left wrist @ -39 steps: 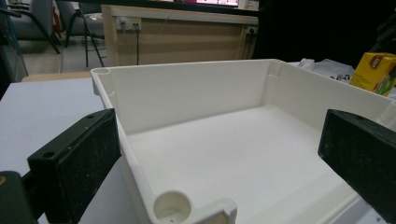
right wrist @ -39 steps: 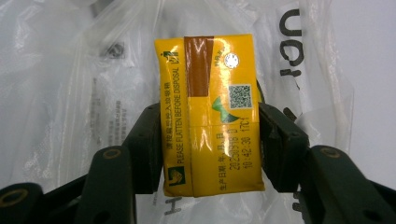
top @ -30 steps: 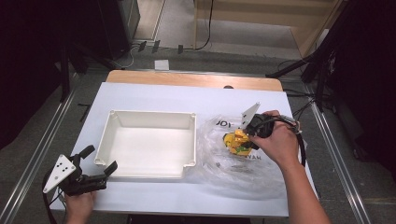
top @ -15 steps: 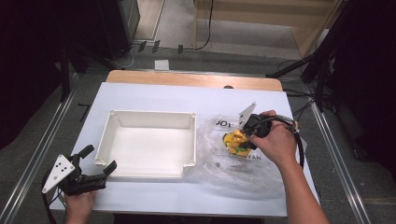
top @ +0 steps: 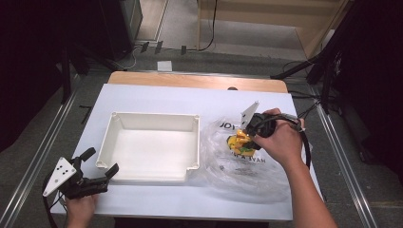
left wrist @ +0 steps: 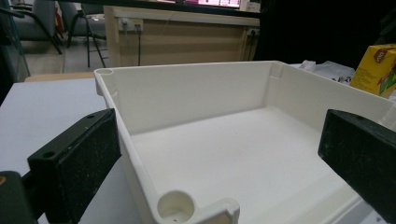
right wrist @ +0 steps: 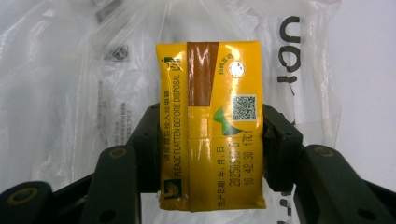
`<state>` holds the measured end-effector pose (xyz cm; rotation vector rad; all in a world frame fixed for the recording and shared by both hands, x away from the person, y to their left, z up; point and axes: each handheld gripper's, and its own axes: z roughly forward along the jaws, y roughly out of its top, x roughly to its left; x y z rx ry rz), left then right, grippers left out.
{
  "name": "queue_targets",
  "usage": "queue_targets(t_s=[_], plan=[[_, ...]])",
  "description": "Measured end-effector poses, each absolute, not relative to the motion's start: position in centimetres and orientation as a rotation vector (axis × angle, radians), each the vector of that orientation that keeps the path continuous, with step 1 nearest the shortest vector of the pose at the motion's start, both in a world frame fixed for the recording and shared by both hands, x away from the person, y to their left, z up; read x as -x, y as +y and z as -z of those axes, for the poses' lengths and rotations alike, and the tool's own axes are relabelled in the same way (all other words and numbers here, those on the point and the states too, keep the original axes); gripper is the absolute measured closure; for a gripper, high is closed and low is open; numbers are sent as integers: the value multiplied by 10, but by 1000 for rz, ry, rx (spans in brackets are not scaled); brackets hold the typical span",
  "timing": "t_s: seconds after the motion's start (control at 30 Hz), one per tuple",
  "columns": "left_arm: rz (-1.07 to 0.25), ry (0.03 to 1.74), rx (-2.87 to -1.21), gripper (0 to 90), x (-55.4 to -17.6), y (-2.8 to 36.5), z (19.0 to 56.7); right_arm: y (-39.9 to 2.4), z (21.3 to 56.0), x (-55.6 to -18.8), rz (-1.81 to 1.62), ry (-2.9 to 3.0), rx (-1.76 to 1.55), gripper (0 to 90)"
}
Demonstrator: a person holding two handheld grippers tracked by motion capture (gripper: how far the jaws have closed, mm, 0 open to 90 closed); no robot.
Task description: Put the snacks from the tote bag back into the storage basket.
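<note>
Carton (right wrist: 211, 126): yellow drink box, brown stripe on its top panel, QR code, printed date and "PLEASE FLATTEN BEFORE DISPOSAL" along one side; pinched on both sides by the right gripper (right wrist: 210, 140) jaws. In the high view the carton (top: 237, 142) sits over the clear plastic bag (top: 247, 166) toward the table's right edge, with the right gripper (top: 249, 132) angled down onto it. Versus a second ago: carton and right hand (top: 280, 140) have barely shifted; left gripper unchanged. Left gripper (top: 97, 166) rests at the table's near-left corner, jaws spread wide, holding nothing, aimed at the tray's near corner. White tray (top: 152, 175), mid-table, just left of the bag, nothing in it. Bag (right wrist: 93, 70) wrinkled, black lettering. Beyond the far edge: floor cables (top: 209, 28).
</note>
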<state>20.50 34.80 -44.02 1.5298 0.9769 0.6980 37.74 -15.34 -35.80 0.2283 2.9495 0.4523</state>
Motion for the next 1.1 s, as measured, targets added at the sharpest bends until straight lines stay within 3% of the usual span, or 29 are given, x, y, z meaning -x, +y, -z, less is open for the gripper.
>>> queue_targets(t_s=[1.1], plan=[[-689,974,-1517,0,-205,350,440,-126,335,-380,-522,2948,-120,518]])
